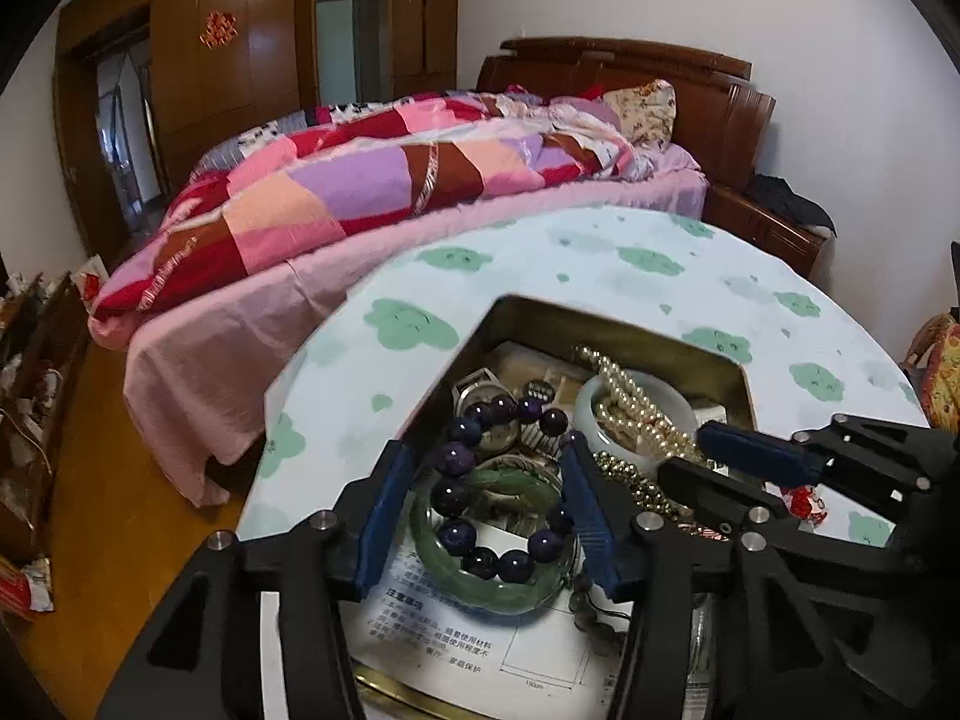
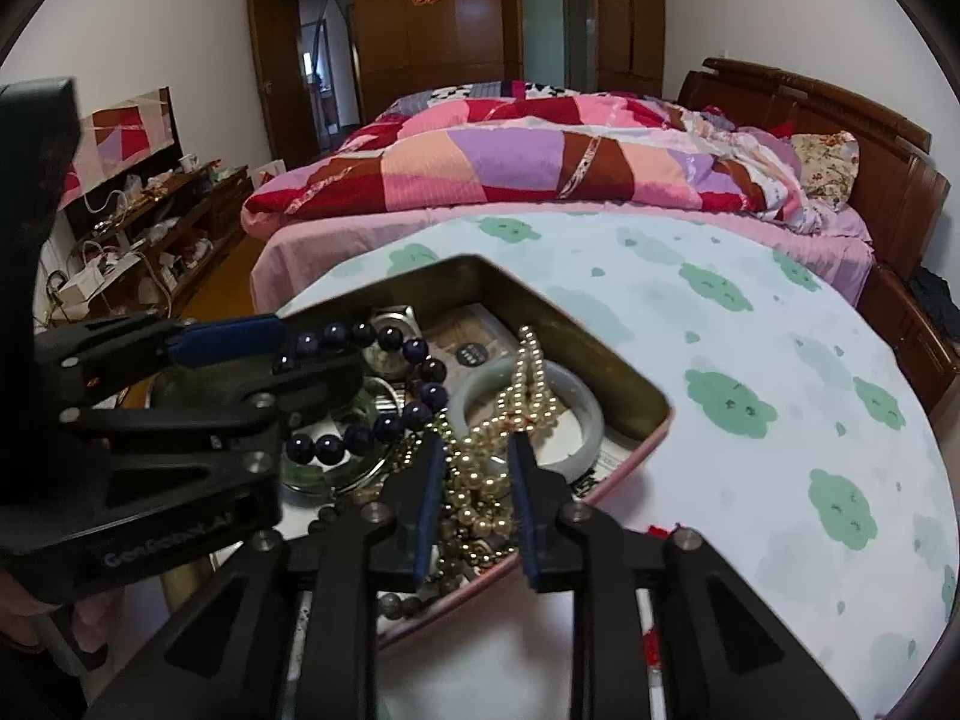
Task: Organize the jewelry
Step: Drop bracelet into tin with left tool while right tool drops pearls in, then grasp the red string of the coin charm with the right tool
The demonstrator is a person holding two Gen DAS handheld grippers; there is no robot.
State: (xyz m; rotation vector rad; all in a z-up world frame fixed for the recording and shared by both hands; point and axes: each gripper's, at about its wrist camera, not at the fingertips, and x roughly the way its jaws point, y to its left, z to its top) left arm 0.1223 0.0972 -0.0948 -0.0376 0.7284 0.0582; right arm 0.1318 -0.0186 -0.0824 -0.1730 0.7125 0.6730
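An open metal tin (image 1: 624, 324) (image 2: 600, 354) on the table holds jumbled jewelry. My left gripper (image 1: 489, 456) is open inside the tin, its fingers on either side of a dark purple bead bracelet (image 1: 462, 534) (image 2: 414, 354) that lies over a green jade bangle (image 1: 480, 591). My right gripper (image 2: 477, 450) is part-open with its fingers on either side of a cream pearl necklace (image 2: 528, 390) (image 1: 636, 408), which drapes over a pale jade bangle (image 2: 585, 414) (image 1: 678, 402). A watch (image 1: 480, 387) and gold beads (image 1: 636, 480) lie among them.
The round table (image 2: 750, 360) has a white cloth with green cloud prints. A printed paper (image 1: 456, 642) lines the tin. Behind stands a bed (image 1: 372, 180) with a patchwork quilt, a wooden wardrobe and a cluttered low shelf (image 2: 138, 222) at the left.
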